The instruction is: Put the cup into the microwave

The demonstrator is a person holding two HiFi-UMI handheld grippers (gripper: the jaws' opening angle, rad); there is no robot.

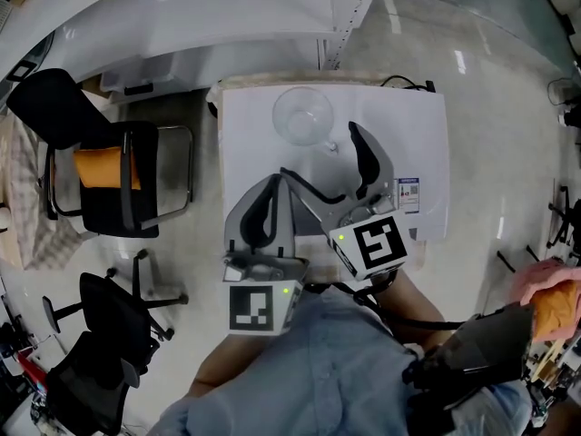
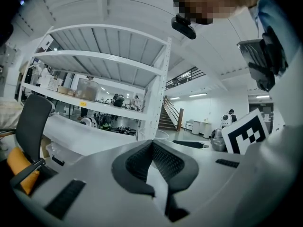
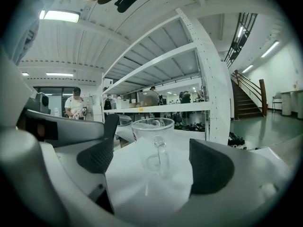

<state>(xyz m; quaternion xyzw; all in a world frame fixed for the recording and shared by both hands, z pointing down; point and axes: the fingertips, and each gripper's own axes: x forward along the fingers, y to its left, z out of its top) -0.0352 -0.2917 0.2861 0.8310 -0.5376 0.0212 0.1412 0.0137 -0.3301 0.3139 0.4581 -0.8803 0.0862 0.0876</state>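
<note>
A clear glass cup (image 1: pixel 302 114) with a handle stands upright near the far edge of a white boxy top (image 1: pixel 245 143) that carries a small label sticker. In the right gripper view the cup (image 3: pixel 154 143) sits straight ahead, its handle turned toward me. My right gripper (image 1: pixel 334 166) is open just short of the cup, with nothing between its dark pads (image 3: pixel 208 167). My left gripper (image 1: pixel 266 209) hangs nearer to me at the left, its pads (image 2: pixel 142 162) shut together on nothing. No microwave door or cavity shows in any view.
Two black office chairs (image 1: pixel 91 153) (image 1: pixel 100 334) stand on the floor at the left, one with an orange cushion. A white shelf rack (image 2: pixel 156 89) rises behind the white top. A person in pink (image 1: pixel 545 289) is at the right edge.
</note>
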